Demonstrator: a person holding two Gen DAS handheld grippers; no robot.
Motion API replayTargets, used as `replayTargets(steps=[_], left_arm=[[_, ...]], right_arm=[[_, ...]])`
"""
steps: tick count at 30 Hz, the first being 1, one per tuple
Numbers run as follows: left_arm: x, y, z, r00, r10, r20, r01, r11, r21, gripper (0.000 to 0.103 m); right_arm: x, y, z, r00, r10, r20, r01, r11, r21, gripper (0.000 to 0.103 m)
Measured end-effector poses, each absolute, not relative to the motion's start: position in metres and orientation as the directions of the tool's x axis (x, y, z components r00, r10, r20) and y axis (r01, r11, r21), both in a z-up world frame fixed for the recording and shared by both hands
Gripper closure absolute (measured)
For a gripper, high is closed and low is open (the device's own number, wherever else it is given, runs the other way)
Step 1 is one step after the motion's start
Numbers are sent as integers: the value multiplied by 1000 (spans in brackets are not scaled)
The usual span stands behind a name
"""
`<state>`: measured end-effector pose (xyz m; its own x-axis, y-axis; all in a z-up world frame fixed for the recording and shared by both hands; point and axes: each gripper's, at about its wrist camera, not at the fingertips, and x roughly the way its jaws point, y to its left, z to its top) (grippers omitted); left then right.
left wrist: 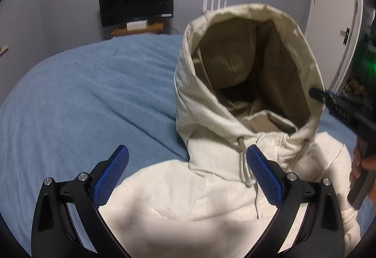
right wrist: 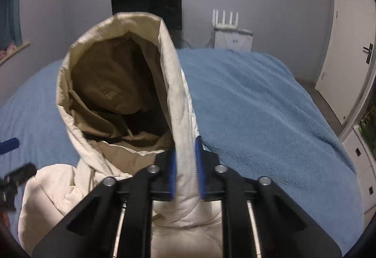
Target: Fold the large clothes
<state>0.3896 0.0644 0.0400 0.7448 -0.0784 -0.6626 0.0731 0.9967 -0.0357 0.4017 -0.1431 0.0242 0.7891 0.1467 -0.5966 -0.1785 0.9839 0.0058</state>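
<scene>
1. The hoodie (left wrist: pixel 188 199) is lying on the bed (left wrist: pixel 82 105), its cream body filling the lower centre of the left view, while its hood (left wrist: pixel 246 65) is standing up in the centre right, opening toward the camera and showing a tan lining.
2. The right gripper (right wrist: pixel 185 161) is sitting at the lower centre of its own view, jaws pressed together on the hood's right edge and propping it upright; in the left view it is entering from the right edge.
3. The left gripper (left wrist: pixel 188 164) is hovering over the chest at the bottom of its frame, jaws spread wide and gripping nothing, with a drawcord (left wrist: pixel 244 164) hanging just beside its right pad.
4. Risks, as judged from here: the pinch is taking only a narrow strip of cloth, so the hood may be slipping free and collapsing crooked; the spread jaws could be snagging the drawcord instead of fabric; the plush cover may be dragging along and bunching the body.
5. The bed is wearing a blue fleecy blanket, lightly rippled.
6. Beyond it, grey walls are rising, with a dark monitor (left wrist: pixel 136 1) at upper centre-left, a white router (right wrist: pixel 225 17) on a white unit at upper centre-right of the right view, and a white door (right wrist: pixel 347 30) at the right edge.
</scene>
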Motion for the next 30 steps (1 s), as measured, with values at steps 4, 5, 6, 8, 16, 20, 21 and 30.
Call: replayTargets(steps=[4, 5, 6, 8, 16, 20, 21, 30], left_arm=[[384, 68, 49, 797, -76, -600, 88, 996, -9, 7], [384, 67, 51, 809, -66, -584, 89, 996, 11, 7], [383, 67, 52, 817, -61, -574, 91, 996, 24, 7], [382, 63, 53, 825, -45, -563, 99, 993, 65, 7], [369, 38, 22, 758, -41, -651, 233, 949, 212, 69], [336, 30, 13, 757, -71, -649, 295, 924, 244, 89], [327, 31, 16, 759, -91, -644, 298, 929, 220, 90], [309, 57, -22, 676, -170, -717, 302, 952, 58, 86]], right_arm=[[365, -154, 20, 824, 176, -539, -215, 977, -10, 97], [356, -155, 19, 826, 184, -533, -226, 974, -14, 97], [347, -157, 17, 829, 190, -525, -240, 970, -28, 98], [329, -161, 12, 829, 214, -516, -281, 958, -55, 98], [279, -165, -13, 802, 244, -545, -395, 901, -178, 98], [271, -171, -13, 800, 260, -540, -404, 899, -166, 98], [268, -173, -11, 802, 271, -532, -409, 899, -159, 98], [264, -165, -23, 745, 314, -589, -493, 853, -169, 98]])
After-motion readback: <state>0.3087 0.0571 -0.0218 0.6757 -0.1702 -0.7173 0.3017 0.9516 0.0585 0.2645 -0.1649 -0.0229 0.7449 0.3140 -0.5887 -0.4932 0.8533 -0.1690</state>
